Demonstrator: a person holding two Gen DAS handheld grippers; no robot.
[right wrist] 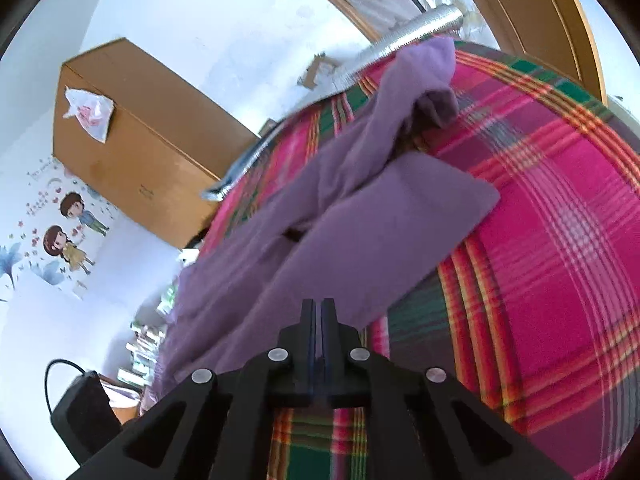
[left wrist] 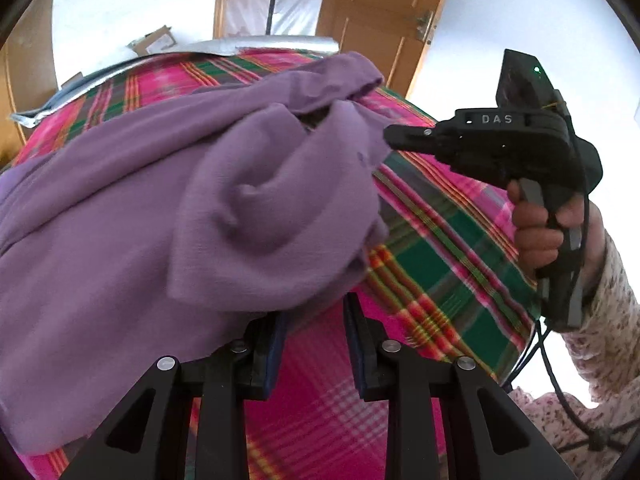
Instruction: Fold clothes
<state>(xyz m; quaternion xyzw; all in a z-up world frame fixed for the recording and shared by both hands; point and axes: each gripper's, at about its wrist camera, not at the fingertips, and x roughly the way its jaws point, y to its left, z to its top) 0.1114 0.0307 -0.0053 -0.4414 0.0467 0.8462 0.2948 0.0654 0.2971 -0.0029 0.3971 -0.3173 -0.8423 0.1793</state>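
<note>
A purple garment (left wrist: pixel 160 200) lies crumpled and partly folded over on a pink and green plaid cloth (left wrist: pixel 440 260). My left gripper (left wrist: pixel 316 312) stands open at the garment's near hem. The hem reaches its left fingertip, and only plaid shows between the fingers. My right gripper (left wrist: pixel 390 136), held by a hand (left wrist: pixel 536 232), comes in from the right with its tip on the garment's right edge. In the right wrist view its jaws (right wrist: pixel 318 304) are pressed together at the near edge of a folded flap of the garment (right wrist: pixel 360 220), pinching the fabric there.
A silver mat edge (left wrist: pixel 280 42) lines the far side of the plaid cloth (right wrist: pixel 560 200). A wooden door (left wrist: pixel 380 12) stands behind. A large cardboard box (right wrist: pixel 132 120) and a black device with a cable (right wrist: pixel 80 412) sit off to the left.
</note>
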